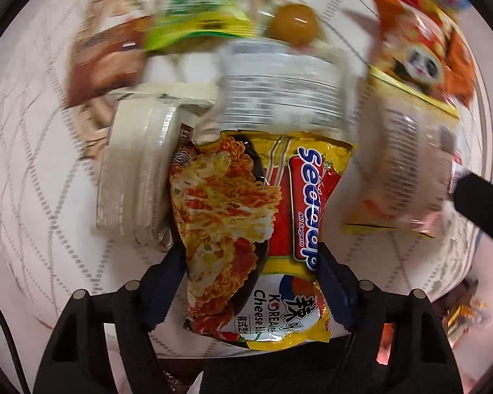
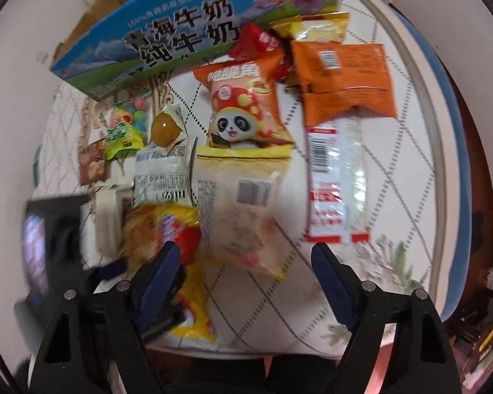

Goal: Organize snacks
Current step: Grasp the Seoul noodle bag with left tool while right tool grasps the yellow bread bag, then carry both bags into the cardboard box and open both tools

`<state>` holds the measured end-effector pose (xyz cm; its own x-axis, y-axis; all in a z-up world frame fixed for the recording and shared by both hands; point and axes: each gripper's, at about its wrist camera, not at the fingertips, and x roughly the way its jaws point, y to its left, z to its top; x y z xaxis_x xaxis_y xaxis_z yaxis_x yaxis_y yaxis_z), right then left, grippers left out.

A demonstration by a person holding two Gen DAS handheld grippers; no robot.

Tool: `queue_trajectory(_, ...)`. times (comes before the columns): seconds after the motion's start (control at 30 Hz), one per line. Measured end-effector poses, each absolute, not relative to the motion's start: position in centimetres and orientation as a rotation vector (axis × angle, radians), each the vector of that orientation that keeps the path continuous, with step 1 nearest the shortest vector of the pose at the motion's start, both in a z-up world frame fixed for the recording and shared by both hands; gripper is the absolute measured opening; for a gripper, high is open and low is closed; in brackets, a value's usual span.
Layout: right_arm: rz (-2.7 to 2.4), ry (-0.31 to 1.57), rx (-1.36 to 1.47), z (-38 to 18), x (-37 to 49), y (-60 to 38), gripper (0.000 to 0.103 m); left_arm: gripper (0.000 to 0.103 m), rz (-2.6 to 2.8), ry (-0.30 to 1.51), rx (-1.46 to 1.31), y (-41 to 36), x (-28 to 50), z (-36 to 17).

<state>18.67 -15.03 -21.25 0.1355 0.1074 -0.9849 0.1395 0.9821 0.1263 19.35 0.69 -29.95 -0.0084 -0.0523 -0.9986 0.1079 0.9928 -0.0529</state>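
My left gripper (image 1: 251, 259) is shut on a yellow-and-red Sedaap instant noodle packet (image 1: 246, 229), held over the white quilted surface (image 1: 42, 170). The same packet (image 2: 167, 229) shows blurred at lower left in the right wrist view, with the left gripper (image 2: 121, 269) around it. My right gripper (image 2: 246, 262) is open and empty, above the quilt in front of a clear-and-yellow snack bag (image 2: 240, 210). Snacks lie in rows: an orange panda bag (image 2: 243, 105), an orange packet (image 2: 341, 75), a red-and-white packet (image 2: 338, 184), a white packet (image 2: 162, 177).
A blue milk carton box (image 2: 187, 29) stands at the back. A green packet (image 2: 123, 138), a brown packet (image 2: 92, 161) and a round yellow-brown item (image 2: 164, 128) lie at left. The surface's blue-trimmed edge (image 2: 457, 151) curves along the right.
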Motion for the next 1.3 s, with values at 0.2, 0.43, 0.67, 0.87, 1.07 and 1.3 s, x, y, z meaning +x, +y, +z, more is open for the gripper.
queue_trajectory(0.2,-0.079,1.528,0.164,-25.8,21.2,-12.7,0.077,0.076,-0.131,1.601,0.015,2.1,19.4,-29.7)
queue_trajectory(0.43,-0.023,1.608,0.069,-26.7,19.7,-12.7,0.058,0.076,-0.126,1.585,0.030,2.4,19.7,-29.8)
queue_trajectory(0.67,0.022,1.697,0.082,-27.6,16.5,-14.8,0.058,0.078,-0.092,1.587,0.050,1.4,18.9,-30.0)
queue_trajectory(0.87,0.029,1.693,0.146,-28.0,17.2,-16.3,0.064,0.084,-0.106,1.630,0.124,-0.5,18.4,-32.3)
queue_trajectory(1.07,0.026,1.697,0.163,-28.7,15.5,-16.6,0.067,0.083,-0.092,1.605,0.142,-0.8,18.2,-32.5)
queue_trajectory(1.3,0.016,1.656,0.157,-29.1,14.6,-17.1,0.062,0.082,-0.091,1.596,0.138,-0.3,18.1,-31.5)
